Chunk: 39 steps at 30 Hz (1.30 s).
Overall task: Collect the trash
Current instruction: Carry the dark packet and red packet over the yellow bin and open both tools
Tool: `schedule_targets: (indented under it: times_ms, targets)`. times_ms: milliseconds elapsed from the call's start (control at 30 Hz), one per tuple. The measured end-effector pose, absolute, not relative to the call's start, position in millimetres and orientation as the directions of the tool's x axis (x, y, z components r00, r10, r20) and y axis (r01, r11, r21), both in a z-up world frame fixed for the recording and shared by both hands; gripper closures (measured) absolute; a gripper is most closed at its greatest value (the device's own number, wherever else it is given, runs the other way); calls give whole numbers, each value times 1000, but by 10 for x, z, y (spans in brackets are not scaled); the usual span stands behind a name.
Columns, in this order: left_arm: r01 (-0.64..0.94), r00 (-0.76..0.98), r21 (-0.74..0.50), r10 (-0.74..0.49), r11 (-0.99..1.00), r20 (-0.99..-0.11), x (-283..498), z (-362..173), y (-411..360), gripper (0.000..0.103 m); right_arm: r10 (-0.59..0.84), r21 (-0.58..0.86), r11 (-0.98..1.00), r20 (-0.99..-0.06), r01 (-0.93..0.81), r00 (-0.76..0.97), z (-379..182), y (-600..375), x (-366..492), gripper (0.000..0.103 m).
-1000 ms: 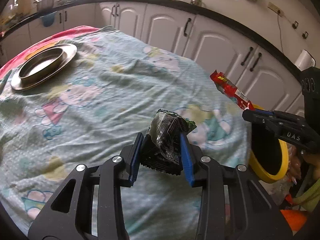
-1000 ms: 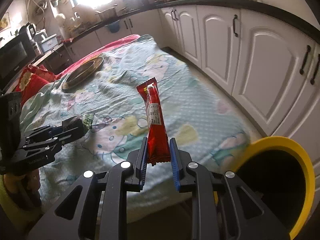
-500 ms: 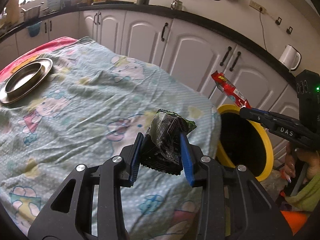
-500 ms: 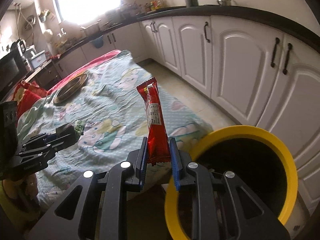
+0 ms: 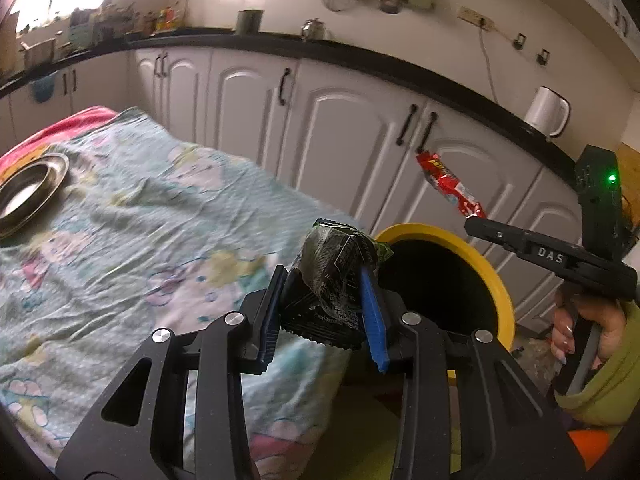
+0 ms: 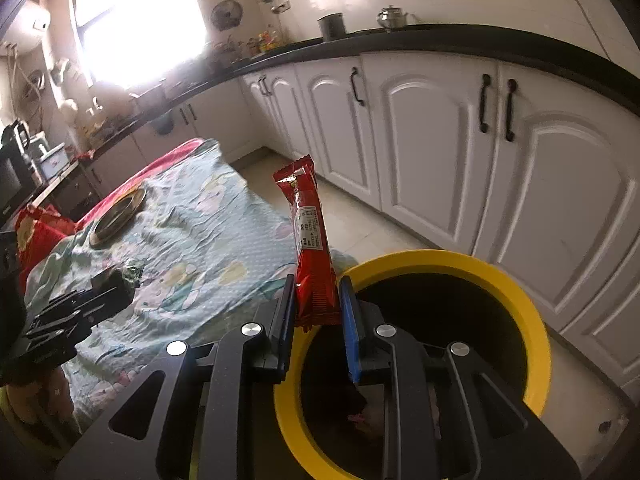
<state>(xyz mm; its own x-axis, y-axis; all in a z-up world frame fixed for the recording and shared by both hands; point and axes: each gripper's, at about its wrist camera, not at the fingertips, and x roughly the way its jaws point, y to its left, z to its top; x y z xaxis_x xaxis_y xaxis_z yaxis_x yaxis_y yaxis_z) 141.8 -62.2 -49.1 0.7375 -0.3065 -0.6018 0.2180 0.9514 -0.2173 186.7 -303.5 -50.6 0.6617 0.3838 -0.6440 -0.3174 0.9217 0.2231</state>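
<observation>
Left wrist view. Item 1: your left gripper (image 5: 326, 312), jaws pinching a crumpled dark green wrapper (image 5: 340, 268). It is held off the patterned cloth (image 5: 140, 220), near the rim of the yellow bin (image 5: 502, 292) but not yet over the opening. Item 2: your right gripper (image 5: 476, 226), at the right, holding a red wrapper (image 5: 450, 188) above the bin. A metal plate (image 5: 28, 192) sits on the far cloth.

Right wrist view. Item 1: right gripper (image 6: 316, 312), jaws pinching the red wrapper (image 6: 312, 248) upright, its lower end over the bin (image 6: 536, 336) rim. Left gripper (image 6: 108, 284) visible at left over the cloth (image 6: 208, 232).

Status: 2 pieces picked up, 0 dropped. Remaining, by judgement: bring both over the opening and release. No other loose trash shows on the visible cloth.
</observation>
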Motion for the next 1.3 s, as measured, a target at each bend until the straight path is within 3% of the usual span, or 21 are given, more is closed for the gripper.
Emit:
schedule_targets:
  times_ms: [667,1300]
  targets:
    - [360,703,-172,-388,917,-596,1406,-497,-1274,74,312,247,949,-640,-196,702,-610,-3597,1633,82]
    - [445,641,-135,-420,885,-643,1485,-732,-1702,74,272,251,959,-707,-129,653,-1026,-3896,1516,82]
